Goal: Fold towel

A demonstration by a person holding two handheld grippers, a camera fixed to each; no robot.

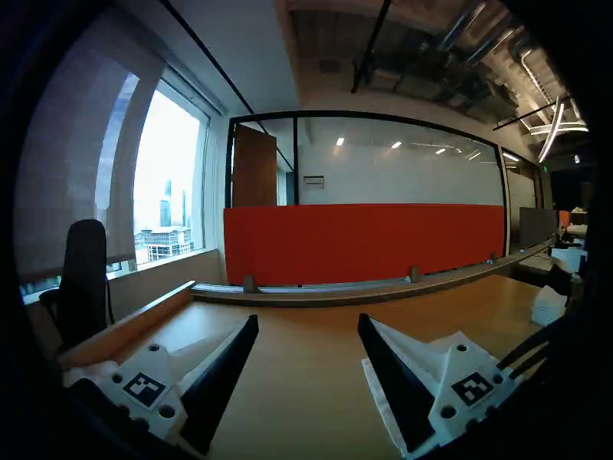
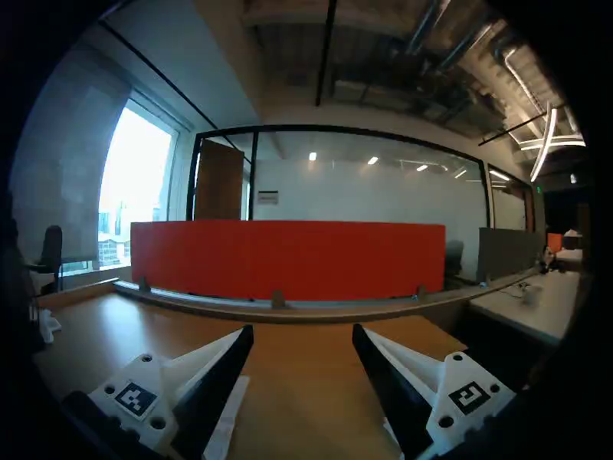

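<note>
Left hand-held gripper [image 1: 306, 317], right hand-held gripper [image 2: 303, 328], both spread, empty; black chair [image 1: 80, 276] beside left.

Left claw [image 1: 306, 317] and right claw [image 2: 300, 328], each level and forward-pointing, both with jaws wide apart.

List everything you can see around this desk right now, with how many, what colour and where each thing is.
desk: one, light wood, under both grippers
towel: one, white, an edge on the desk, low in the right gripper view
partition: one, red, along the desk's far edge
window: one, bright, left wall
office chair: one, black, left, near the window
door: one, brown, behind the partition
glass wall: one, black-framed, behind the partition
neighbouring desk: one, white, far right
left gripper: one, white and black, open, over the desk
right gripper: one, white and black, open, over the desk
</note>
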